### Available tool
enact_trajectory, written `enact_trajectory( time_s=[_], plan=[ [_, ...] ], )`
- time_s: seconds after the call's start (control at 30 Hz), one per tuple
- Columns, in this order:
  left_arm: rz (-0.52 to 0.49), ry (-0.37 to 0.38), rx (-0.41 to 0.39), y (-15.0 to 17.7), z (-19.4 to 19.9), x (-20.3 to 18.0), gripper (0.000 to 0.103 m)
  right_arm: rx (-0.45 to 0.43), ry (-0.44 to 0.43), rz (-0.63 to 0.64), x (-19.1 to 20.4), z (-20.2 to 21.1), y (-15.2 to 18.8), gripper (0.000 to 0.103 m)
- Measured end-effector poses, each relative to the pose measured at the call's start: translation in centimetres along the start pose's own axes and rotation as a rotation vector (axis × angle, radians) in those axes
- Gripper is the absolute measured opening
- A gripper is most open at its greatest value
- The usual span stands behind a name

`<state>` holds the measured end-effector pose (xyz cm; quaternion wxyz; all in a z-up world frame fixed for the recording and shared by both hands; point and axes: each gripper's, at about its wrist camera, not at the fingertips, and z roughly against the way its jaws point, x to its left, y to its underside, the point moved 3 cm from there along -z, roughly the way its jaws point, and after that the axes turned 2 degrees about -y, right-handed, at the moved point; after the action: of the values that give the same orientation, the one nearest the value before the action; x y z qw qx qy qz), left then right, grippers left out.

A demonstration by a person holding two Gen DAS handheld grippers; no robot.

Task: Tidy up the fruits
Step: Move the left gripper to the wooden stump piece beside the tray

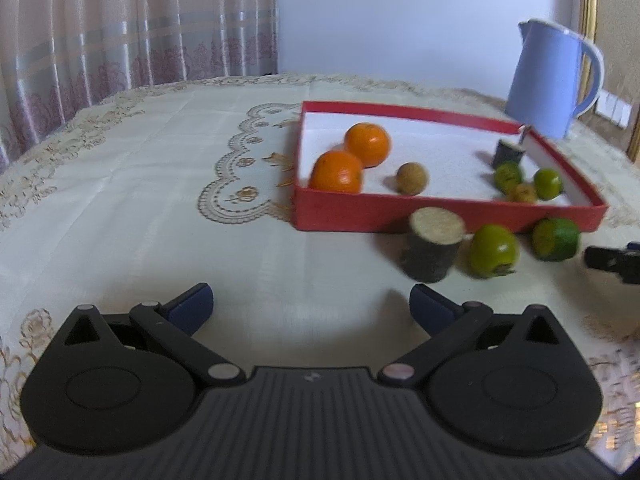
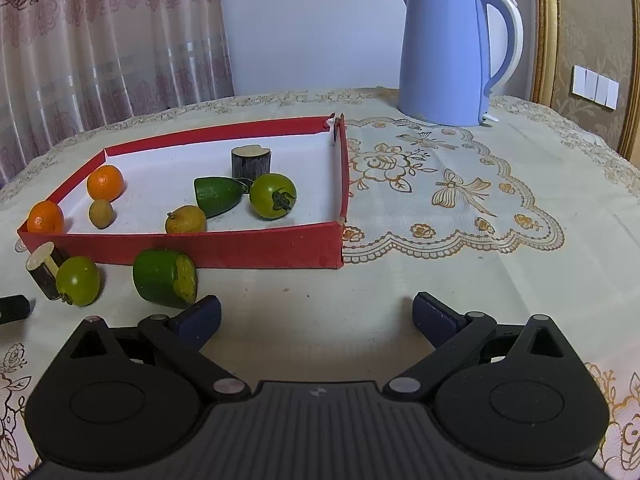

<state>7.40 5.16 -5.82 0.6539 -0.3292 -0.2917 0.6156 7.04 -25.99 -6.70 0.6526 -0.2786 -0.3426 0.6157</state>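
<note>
Both grippers hover low over the tablecloth, short of the red box. The right gripper stands wide with nothing between its fingers; the left gripper is spread wide and empty too.

Just in front of the box's near wall lie a cut green fruit, a round green fruit and a dark-barked wood stub, the last two touching.

Inside the box, toward its right end, sit a brownish small fruit, a green wedge, a green fruit with a stem cap and another stub. At its left end are two oranges and a small tan fruit.

Beyond the box stands a blue kettle.
</note>
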Motion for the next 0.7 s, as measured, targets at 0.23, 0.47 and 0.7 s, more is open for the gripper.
enact_trajectory(
  time_s=[0.23,0.47,0.7],
  plan=[
    [-0.017,0.025,-0.053,-1.2,1.0,-2.8,0.103,-0.003,-0.004,-0.005,-0.1,0.0,0.0,0.103],
    [0.028,0.003,-0.026,-1.9,-0.9,-3.4,0.103,-0.003,-0.005,-0.006,-0.1,0.1,0.0,0.103],
    [-0.002,-0.039,-0.04,-2.0,-1.6,-3.9,0.101,-0.003,-0.005,-0.007,-0.1,0.1,0.0,0.103]
  ],
)
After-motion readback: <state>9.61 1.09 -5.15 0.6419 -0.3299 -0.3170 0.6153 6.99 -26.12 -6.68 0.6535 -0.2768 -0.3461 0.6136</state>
